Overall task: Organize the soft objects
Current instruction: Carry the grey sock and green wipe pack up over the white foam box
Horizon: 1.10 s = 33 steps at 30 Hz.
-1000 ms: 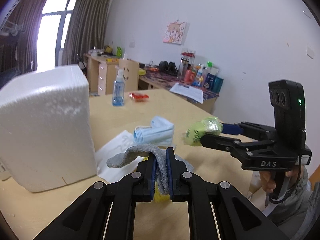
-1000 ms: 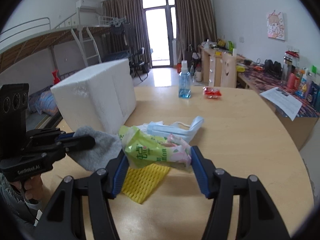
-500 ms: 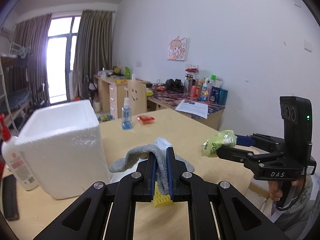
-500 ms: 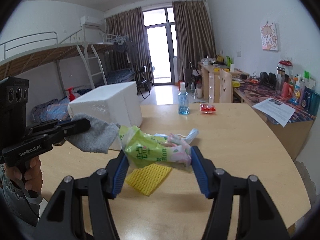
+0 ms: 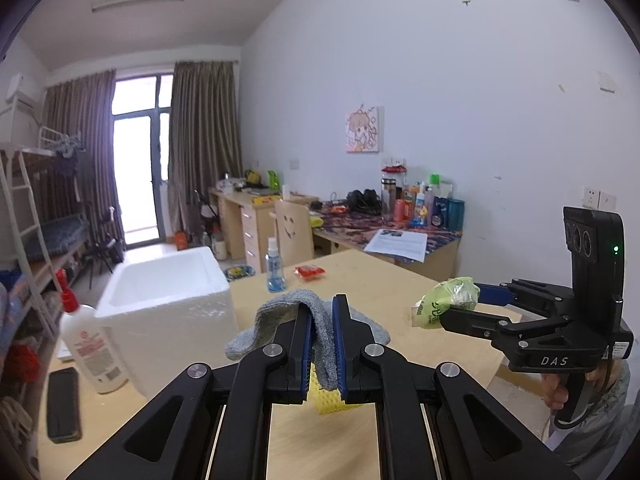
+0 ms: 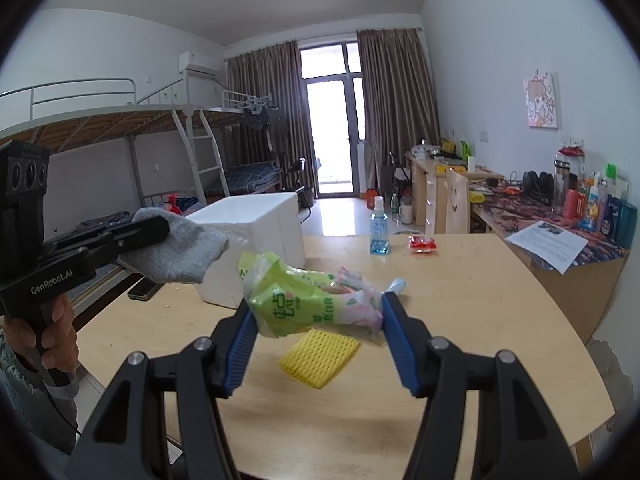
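Note:
My left gripper (image 5: pixel 322 320) is shut on a grey sock (image 5: pixel 276 316), held high above the wooden table; it also shows in the right wrist view (image 6: pixel 176 250). My right gripper (image 6: pixel 316 312) is shut on a green and pink tissue pack (image 6: pixel 308 300), also held in the air; the pack shows in the left wrist view (image 5: pixel 446 306) too. A yellow foam net (image 6: pixel 320 354) lies on the table below both grippers. An open white foam box (image 5: pixel 164 300) stands on the table to the left.
A white bottle with a red cap (image 5: pixel 88 336) and a black phone (image 5: pixel 62 404) sit left of the box. A blue spray bottle (image 6: pixel 379 228) and a red packet (image 6: pixel 422 243) stand at the far table edge. A cluttered desk (image 6: pixel 560 208) lies along the right wall.
Both grippers have risen well above the table with the sock and tissue pack still in them. The foam box's open top and the bottle beside it have come into view.

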Available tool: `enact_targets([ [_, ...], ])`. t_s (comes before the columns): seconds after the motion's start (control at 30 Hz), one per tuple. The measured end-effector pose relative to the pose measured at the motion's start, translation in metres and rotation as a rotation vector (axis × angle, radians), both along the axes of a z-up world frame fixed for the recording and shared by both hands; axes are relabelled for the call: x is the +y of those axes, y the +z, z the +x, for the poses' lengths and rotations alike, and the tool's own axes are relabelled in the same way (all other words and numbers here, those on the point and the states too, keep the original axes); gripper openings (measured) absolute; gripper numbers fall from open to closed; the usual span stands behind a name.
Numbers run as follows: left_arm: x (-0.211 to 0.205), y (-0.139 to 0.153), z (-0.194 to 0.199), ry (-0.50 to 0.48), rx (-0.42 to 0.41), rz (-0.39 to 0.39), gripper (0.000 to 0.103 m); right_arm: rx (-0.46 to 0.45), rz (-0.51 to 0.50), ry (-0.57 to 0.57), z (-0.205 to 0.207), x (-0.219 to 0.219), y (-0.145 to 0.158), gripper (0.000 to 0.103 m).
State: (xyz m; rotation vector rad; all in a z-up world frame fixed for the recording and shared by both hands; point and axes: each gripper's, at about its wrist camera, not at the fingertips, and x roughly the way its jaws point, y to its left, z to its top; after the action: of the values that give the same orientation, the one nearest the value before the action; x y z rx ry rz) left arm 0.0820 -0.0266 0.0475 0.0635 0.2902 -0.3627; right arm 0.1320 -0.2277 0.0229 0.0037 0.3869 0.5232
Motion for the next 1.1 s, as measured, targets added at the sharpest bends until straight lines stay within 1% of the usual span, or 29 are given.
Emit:
enact_targets([
  [0.07,0.002,0.002,-0.006,0.031,-0.012,0.007,0.010,-0.010,0.006,0.012,-0.004,0.001,0.001,0.065],
  [0.17,0.006,0.002,-0.016,0.131,-0.037,0.035,0.010,-0.030,0.013,0.033,-0.010,0.004,0.003,0.065],
  [0.27,0.012,0.004,-0.026,0.213,-0.073,0.049,0.010,-0.045,0.015,0.054,-0.012,0.011,0.004,0.065],
  [0.3,0.015,0.005,-0.029,0.225,-0.079,0.048,0.010,-0.047,0.016,0.063,-0.012,0.012,0.004,0.065],
  [0.63,0.038,0.008,-0.045,0.313,-0.107,0.040,0.010,-0.061,0.012,0.156,-0.007,0.041,0.003,0.065],
  [0.77,0.049,0.004,-0.048,0.334,-0.098,0.030,0.010,-0.067,0.004,0.191,-0.009,0.054,0.004,0.065],
  [1.1,0.075,-0.009,-0.042,0.375,-0.057,-0.010,0.010,-0.057,-0.008,0.263,0.003,0.077,0.004,0.065],
])
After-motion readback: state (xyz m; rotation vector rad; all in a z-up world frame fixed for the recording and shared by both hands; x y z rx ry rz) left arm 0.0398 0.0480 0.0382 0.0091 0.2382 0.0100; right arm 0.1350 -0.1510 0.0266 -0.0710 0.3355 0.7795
